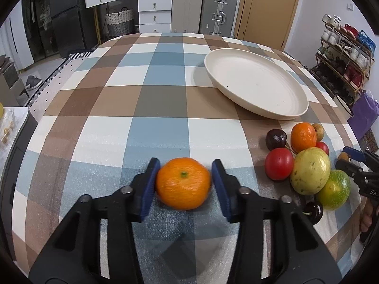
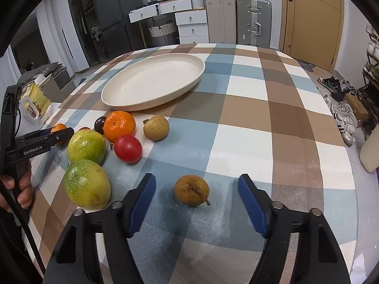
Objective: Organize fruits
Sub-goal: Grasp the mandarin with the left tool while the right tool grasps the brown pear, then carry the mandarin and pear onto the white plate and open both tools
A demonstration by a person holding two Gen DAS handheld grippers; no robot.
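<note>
Between my left gripper [image 1: 186, 172] pads, orange [image 1: 183, 183] sits, seemingly just pinched. Right gripper [image 2: 196, 187] agape around small brown fruit [image 2: 191, 190], untouched.

You get bright, even indoor light with soft shadows under the fruit. Fisheye bending curves the checked tablecloth [image 1: 165, 99], corners go black, and the near orange [image 1: 183, 183] is slightly blurred.
</note>
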